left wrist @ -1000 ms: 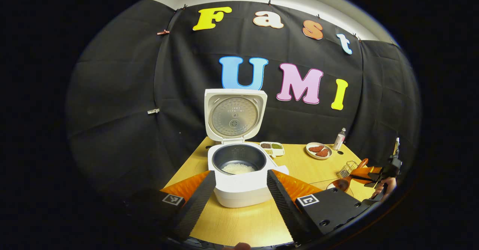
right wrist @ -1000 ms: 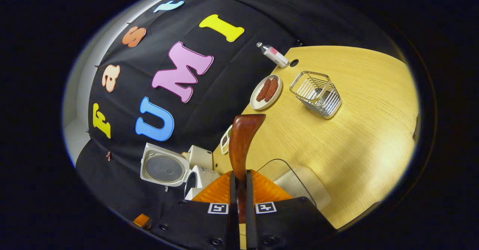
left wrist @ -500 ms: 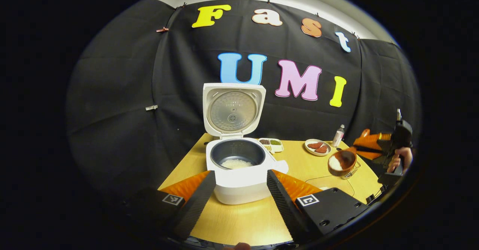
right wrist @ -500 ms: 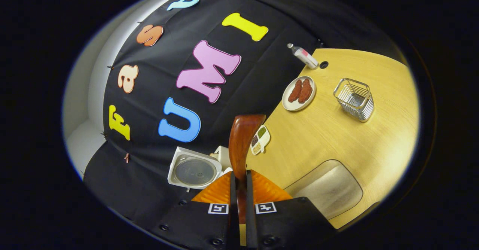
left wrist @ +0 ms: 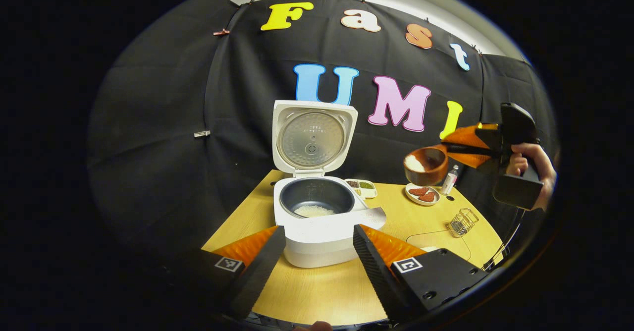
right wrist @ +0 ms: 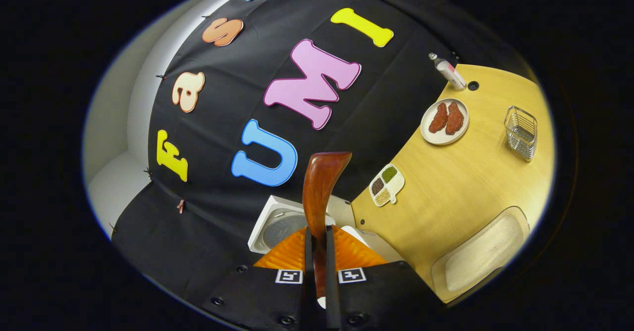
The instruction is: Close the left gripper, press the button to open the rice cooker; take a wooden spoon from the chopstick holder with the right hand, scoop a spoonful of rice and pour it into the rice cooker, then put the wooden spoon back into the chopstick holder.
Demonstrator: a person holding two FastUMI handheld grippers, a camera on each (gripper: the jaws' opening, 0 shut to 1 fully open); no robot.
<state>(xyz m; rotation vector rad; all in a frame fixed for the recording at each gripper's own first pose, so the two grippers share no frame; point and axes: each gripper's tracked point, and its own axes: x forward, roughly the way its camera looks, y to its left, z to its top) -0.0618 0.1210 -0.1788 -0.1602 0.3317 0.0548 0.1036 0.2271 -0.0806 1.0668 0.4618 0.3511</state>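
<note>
Standing on a pale wooden table (left wrist: 327, 296) before a black cloth wall (left wrist: 158, 123): white rice cooker (left wrist: 317, 222), lid upright and open, dark inner pot holding a small heap of rice.

Behind it, a divided dish of grains (left wrist: 362, 186); further right, a plate of reddish pieces (left wrist: 422, 193), a small bottle (left wrist: 449, 178), and a wire chopstick holder (left wrist: 461, 222) standing apart near the table's right edge.

Left gripper (left wrist: 317, 237): fingers spread wide, holding nothing, either side of the cooker's front.

Right gripper (right wrist: 317, 232): fingers pinched together on the handle of a wooden spoon (left wrist: 427, 165). In the left gripper view its bowl, carrying rice, hangs in the air right of the cooker, above the plate. A hand (left wrist: 532, 165) grips the tool.

Rice container (right wrist: 483, 254): cut off at the edge of the right gripper view, contents hard to make out. Cooker partly hidden there behind the spoon handle.
</note>
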